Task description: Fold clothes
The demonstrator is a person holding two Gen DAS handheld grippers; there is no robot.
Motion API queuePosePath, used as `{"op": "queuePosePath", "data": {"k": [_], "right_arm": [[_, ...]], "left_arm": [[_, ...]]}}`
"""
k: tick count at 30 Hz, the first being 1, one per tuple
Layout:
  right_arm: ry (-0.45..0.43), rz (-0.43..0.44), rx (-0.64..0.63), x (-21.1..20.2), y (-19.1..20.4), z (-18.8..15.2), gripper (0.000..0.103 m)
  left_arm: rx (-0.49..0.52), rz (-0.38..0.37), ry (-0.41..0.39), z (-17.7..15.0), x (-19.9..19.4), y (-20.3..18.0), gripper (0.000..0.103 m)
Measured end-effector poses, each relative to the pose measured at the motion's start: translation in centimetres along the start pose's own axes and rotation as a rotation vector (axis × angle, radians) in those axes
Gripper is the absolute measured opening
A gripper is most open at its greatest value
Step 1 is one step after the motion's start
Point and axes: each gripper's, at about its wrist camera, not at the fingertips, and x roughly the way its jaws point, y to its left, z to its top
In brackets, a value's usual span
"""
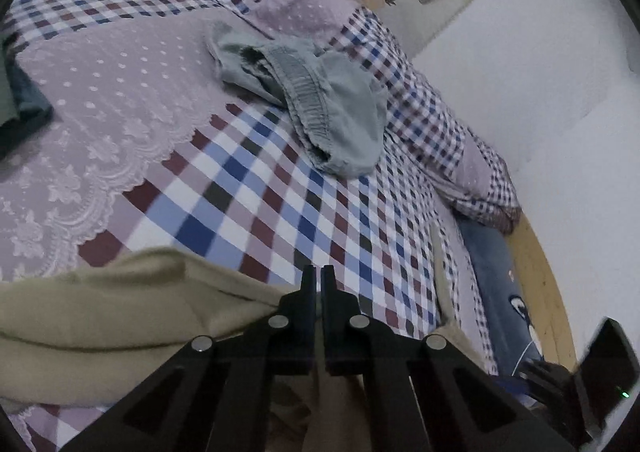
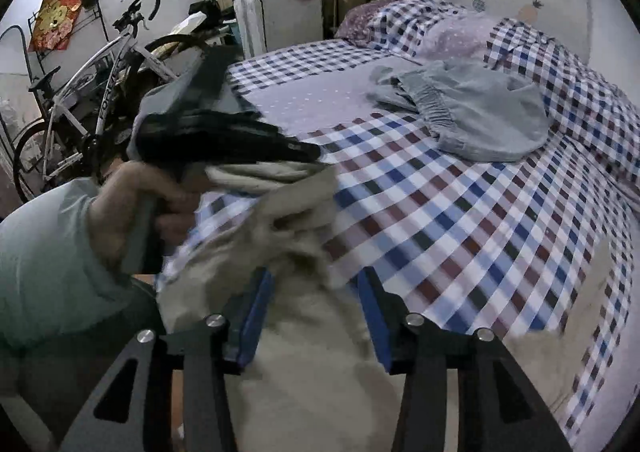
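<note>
Bed (image 2: 460, 220) in checked sheet bears grey shorts (image 2: 480, 112), bicycle (image 2: 100, 92) beside.

A bed (image 2: 460, 220) is covered by a checked sheet (image 1: 280, 212) in blue, maroon and white, with a lilac dotted panel (image 1: 112, 100) edged in lace set into it. A grey-green garment with an elastic waistband (image 1: 332, 108) is left crumpled on the sheet toward the far side. Pillows (image 2: 452, 32) in the same check and lilac are laid at the head. A beige garment (image 1: 120, 316) is draped over the near edge, partly lifted, it seems.
</note>
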Motion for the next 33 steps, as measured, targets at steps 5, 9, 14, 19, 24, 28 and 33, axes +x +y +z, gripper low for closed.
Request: {"op": "queuePosePath", "data": {"k": [5, 9, 14, 19, 24, 28, 33], "right_arm": [[0.079, 0.124, -0.035, 3.6, -2.9, 1.0, 0.049], [0.142, 0.202, -0.095, 6.7, -2.5, 0.7, 0.049], [0.2, 0.209, -0.171, 8.6, -1.1, 0.7, 0.009], [0.18, -0.017, -0.223, 6.1, -2.4, 3.5, 0.005], [0.114, -0.332, -0.257, 2.1, -6.3, 10.0, 0.005], [0.125, -0.587, -0.309, 1.8, -9.2, 15.0, 0.004], [0.171, -0.823, -0.357, 4.3, -12.8, 19.9, 0.004]], "left_arm": [[-0.028, 0.017, 0.0, 0.3, -0.3, 0.7, 0.001], [-0.046, 0.017, 0.003, 0.5, -0.4, 1.4, 0.001], [-0.084, 0.014, -0.017, 0.9, -0.3, 1.6, 0.001], [-0.068, 0.007, -0.063, 1.2, -1.3, 1.3, 0.001], [-0.066, -0.013, -0.095, 1.6, -1.5, 0.9, 0.001], [-0.085, -0.016, -0.103, 1.8, -1.2, 1.0, 0.001], [-0.1, -0.015, -0.11, 2.0, -0.6, 0.9, 0.001]]}}
